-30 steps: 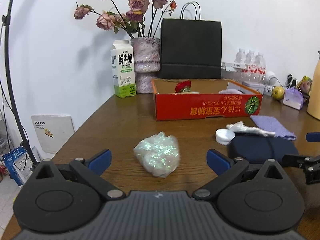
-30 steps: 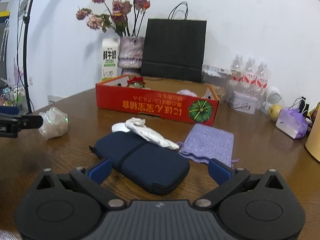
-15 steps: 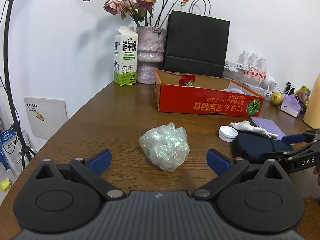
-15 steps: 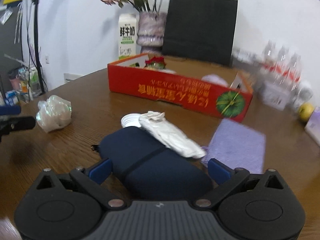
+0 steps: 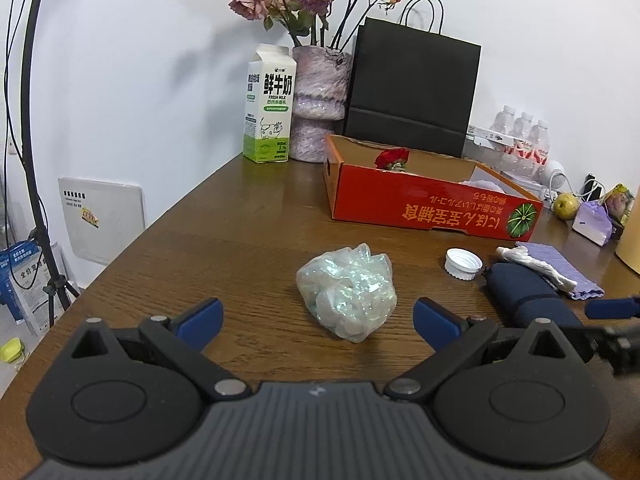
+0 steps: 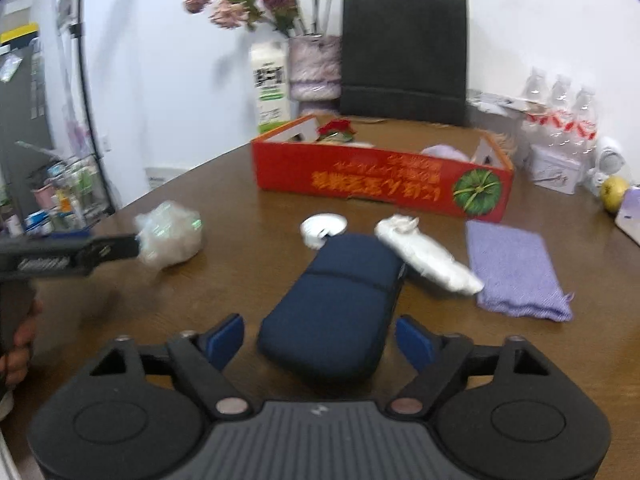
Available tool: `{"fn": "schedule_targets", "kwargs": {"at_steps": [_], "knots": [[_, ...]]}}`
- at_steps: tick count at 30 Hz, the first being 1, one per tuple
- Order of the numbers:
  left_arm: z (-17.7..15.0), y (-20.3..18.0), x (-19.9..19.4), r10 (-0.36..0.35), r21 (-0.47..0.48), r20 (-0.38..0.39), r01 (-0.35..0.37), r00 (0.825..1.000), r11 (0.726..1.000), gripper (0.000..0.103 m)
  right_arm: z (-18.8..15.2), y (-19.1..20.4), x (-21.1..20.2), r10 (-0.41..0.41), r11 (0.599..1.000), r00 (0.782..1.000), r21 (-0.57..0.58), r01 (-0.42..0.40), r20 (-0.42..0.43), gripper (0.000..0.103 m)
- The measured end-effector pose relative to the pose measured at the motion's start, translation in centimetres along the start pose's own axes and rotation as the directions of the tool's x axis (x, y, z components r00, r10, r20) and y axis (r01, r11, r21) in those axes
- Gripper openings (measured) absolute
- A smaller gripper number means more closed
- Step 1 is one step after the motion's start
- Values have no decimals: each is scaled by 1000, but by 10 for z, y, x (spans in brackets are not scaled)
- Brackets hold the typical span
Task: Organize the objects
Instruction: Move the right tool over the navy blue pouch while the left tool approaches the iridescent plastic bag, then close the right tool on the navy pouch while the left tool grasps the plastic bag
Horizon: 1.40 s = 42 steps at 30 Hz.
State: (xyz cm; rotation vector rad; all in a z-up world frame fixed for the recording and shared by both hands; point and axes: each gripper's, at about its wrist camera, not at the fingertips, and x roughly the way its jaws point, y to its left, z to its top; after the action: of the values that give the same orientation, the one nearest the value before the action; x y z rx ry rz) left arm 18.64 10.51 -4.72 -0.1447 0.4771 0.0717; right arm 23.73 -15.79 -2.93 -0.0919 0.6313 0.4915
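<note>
Plainly, the navy zip case (image 6: 336,300) was the thing being gone for: it lay flat on the table (image 6: 248,216), its near end between the blue pads of the right tool (image 6: 320,338), whose jaws were closing but had not yet touched it. A white crumpled glove (image 6: 428,256) rested against the case's far corner, with a white bottle cap (image 6: 322,226) just beyond and a lilac cloth pouch (image 6: 514,264) beside it. To the left, the iridescent plastic bundle (image 5: 348,290) sat just ahead of the left tool (image 5: 318,318), whose jaws stood wide apart with nothing held; the bundle lay a little beyond the pads, lined up between them. Each tool seemed aimed at its own item so both could be lifted together. Farther back, the red cardboard box (image 5: 432,204) stood open-topped, already holding a red rose and something pale, which made it the likely destination. Behind it stood a milk carton (image 5: 270,104), a vase (image 5: 318,104) of dried roses and a black paper bag (image 5: 412,88).
</note>
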Motion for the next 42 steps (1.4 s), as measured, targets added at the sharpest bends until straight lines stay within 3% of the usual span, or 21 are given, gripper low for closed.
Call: {"fn": "schedule_targets", "kwargs": {"at_steps": [6,10,20,26,32,38,42], "knots": [[0,3,2,10,-15,-14,-10,1000,1000,103,16,-1,39,-44,993,996,102,51,-71,87],[0,3,2,7,-17,-19,-7,1000,1000,103,10,11,54,-133,989,987,49,138,-85,85],[0,3,5,10,-22,-37,-11,999,1000,103,-1,5,39,-70,998,998,-5,70,1,64],[0,2,9,23,-19,-69,-24,997,1000,103,-6,-3,18,-46,999,994,-24,48,100,63],[1,-18,14,60,79,-73,-55,996,995,103,-12,3,-9,-66,992,963,-88,92,263,63],[13,-41,33,128,136,-107,-113,986,984,103,-10,-11,-16,-89,993,955,-47,106,283,63],[23,-49,51,187,126,-129,-171,974,977,103,-10,-20,-17,-108,992,951,-27,121,289,63]]}}
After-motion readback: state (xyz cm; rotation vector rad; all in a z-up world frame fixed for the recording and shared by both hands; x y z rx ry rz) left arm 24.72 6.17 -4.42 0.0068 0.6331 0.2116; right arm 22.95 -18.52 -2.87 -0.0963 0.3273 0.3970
